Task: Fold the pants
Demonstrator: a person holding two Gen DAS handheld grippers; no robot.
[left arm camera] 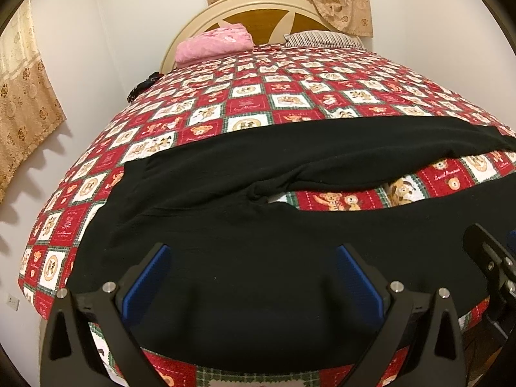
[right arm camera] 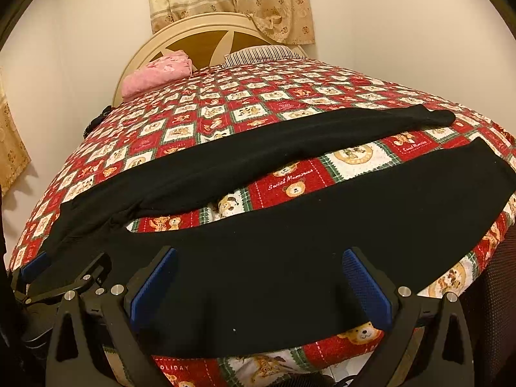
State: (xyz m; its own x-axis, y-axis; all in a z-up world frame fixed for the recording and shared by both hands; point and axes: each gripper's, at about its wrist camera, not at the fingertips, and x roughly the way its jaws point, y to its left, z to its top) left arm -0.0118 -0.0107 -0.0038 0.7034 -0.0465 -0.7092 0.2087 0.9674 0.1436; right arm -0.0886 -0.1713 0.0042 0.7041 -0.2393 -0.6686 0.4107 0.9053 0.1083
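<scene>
Both tools gape over the pants' near edge (legs splayed).

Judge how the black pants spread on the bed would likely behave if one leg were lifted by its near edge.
The black pants look like thin, soft knit, wrinkling at the crotch, so a lifted leg would probably droop limply. They likely weigh little. The textured bedspread may drag on the fabric. Both the left gripper and right gripper are open above the near leg.
</scene>
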